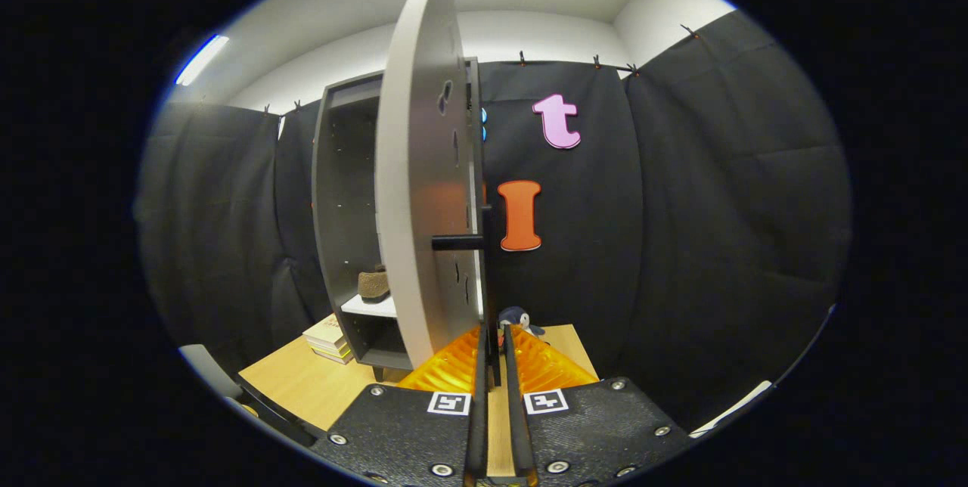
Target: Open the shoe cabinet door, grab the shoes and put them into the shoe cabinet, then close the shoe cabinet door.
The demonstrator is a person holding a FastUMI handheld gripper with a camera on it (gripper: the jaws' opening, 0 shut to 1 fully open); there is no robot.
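At frame centre, the gripper (493,351), fingers apparently pinching the door (423,169) edge, is swinging it closed; a steady arc avoids slipping off.

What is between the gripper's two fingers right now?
In the gripper view, the fingers are nearly closed around the thin lower end of the dark handle on the open cabinet door. A shoe sits on the shelf inside the cabinet.

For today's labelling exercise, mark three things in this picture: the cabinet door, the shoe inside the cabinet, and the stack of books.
cabinet door (416,169), gripper view: middle of its pale face.
shoe (373,283), gripper view: its brown side, on the shelf.
stack of books (328,337), gripper view: the page edges, beside the cabinet.
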